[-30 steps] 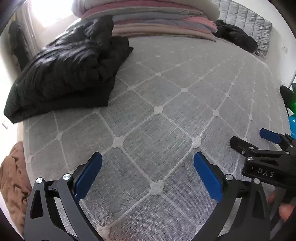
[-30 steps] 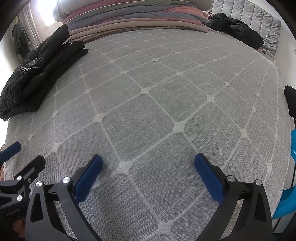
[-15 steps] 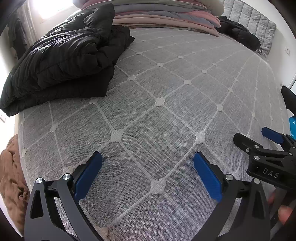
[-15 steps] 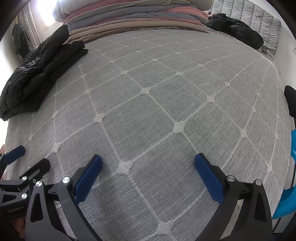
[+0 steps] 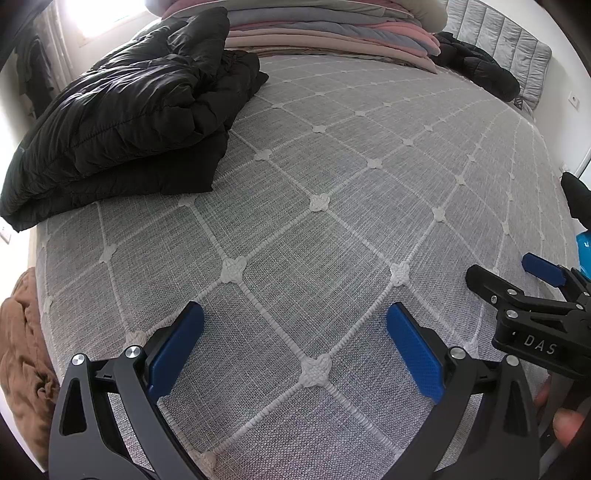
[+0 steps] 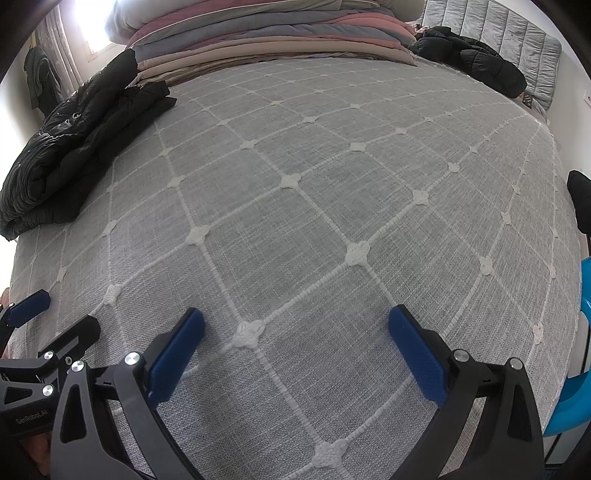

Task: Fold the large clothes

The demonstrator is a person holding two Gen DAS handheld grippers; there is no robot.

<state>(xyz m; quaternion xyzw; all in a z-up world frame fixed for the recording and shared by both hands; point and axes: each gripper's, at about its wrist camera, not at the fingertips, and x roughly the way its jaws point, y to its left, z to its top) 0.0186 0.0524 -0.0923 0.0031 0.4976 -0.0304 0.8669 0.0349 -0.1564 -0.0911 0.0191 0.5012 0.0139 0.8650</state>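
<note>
Two grippers, both w/ jaws spread wide, nothing between them. Left gripper [image 5: 295, 347] hangs over the near part of the bed [image 5: 332, 229], blue pads either side of a white knot in the grey quilted cover. Right gripper [image 6: 295, 350] sits just beside it, same height above the near edge; its black frame and one blue pad show at the right of the left wrist view [image 5: 532, 295], and the left one's tip shows at the lower left of the right wrist view [image 6: 51, 321].

Black puffer jacket [image 5: 125, 122], the task item, lies folded in a thick bundle at the bed's far-left corner, well apart from both grippers; also seen in right view [image 6: 81, 147]. Second black jacket [image 6: 476, 62] crumpled at the far-right corner, by the grey headboard [image 6: 517, 37]. Stack of folded blankets [image 6: 266, 33], pink/grey/beige, along the far edge betw. the two jackets. Brown fabric [image 5: 22, 362] hangs off the left edge. Blue object [image 6: 576, 369] past the right edge; can't tell what it is.
</note>
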